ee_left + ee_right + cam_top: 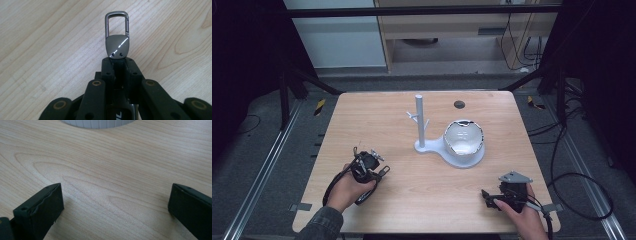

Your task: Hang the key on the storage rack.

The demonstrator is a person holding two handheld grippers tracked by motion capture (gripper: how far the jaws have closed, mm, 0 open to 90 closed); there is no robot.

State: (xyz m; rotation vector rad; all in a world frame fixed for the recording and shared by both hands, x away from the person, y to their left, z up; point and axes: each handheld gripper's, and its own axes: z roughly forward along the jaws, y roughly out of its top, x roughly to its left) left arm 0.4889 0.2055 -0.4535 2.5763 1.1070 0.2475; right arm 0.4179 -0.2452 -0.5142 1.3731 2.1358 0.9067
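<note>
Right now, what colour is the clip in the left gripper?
Dark grey metal clip, glossy, seen best in the left gripper view.

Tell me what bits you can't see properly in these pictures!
- Lower end of the metal clip, left gripper view: hidden between the left gripper's closed jaws.
- White stand, right gripper view: cut off by the top edge, so just its base rim is seen beyond the open right gripper.
- Inside of the bowl, high view: too small and shiny to tell if it holds anything.
- Dark round spot on the table, high view: too small to identify.
</note>
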